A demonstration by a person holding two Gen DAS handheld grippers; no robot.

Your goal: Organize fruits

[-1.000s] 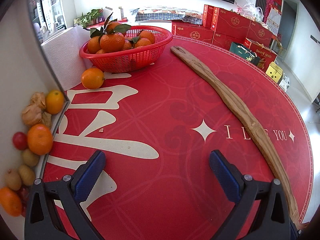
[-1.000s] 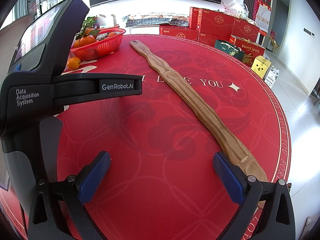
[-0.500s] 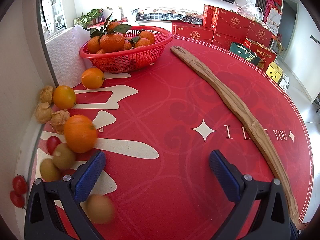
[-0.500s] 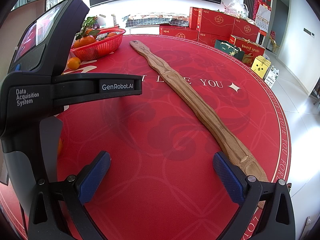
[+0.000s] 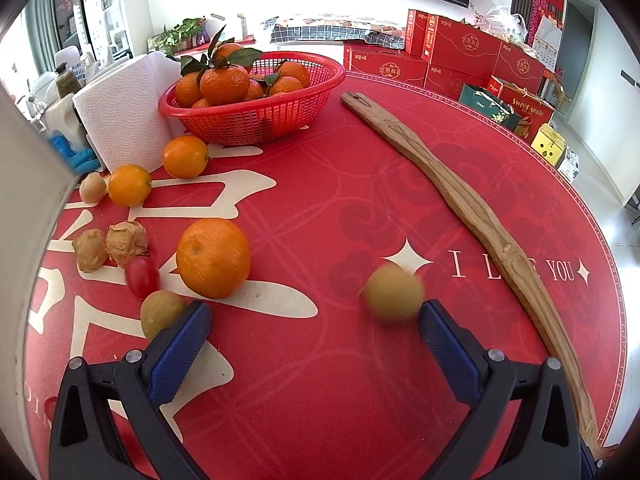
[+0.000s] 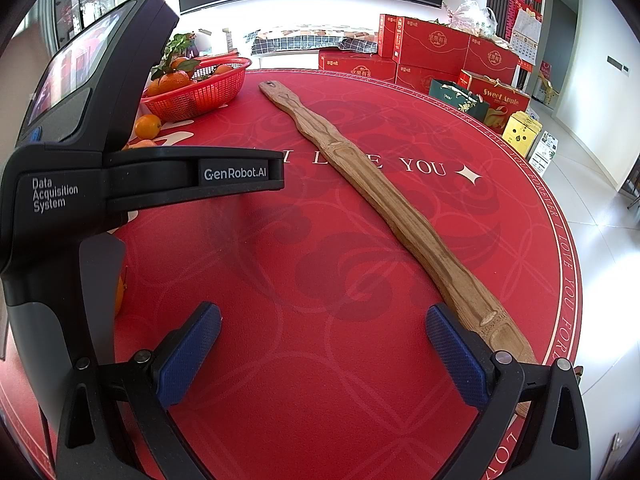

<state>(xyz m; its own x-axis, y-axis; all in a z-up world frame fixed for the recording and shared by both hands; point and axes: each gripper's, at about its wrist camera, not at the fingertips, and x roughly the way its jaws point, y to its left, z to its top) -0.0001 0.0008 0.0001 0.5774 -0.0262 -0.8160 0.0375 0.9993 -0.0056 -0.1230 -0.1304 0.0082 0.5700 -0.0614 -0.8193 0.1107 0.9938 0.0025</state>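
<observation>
1. While the red table (image 5: 320,360) is sitting steady, a spill of fruit is now lying across its 9 o'clock side, where a second ago a pale panel was holding it back.
2. Across the table, the long wooden paddle (image 5: 472,208) is lying from 12 toward 4 o'clock, untouched.
3. At 11 o'clock, the red basket (image 5: 256,116) is holding its mandarins, with a paper towel roll (image 5: 124,116) beside it.
4. Low over the cloth, the left gripper (image 5: 312,344) is hanging wide open and empty; the right gripper (image 6: 322,350) is doing the same.
5. Near 9 o'clock, the big orange (image 5: 214,258) is now resting.
6. Just beside the left gripper's right finger, a blurred kiwi (image 5: 394,292) is rolling, so gathering is only starting.
</observation>
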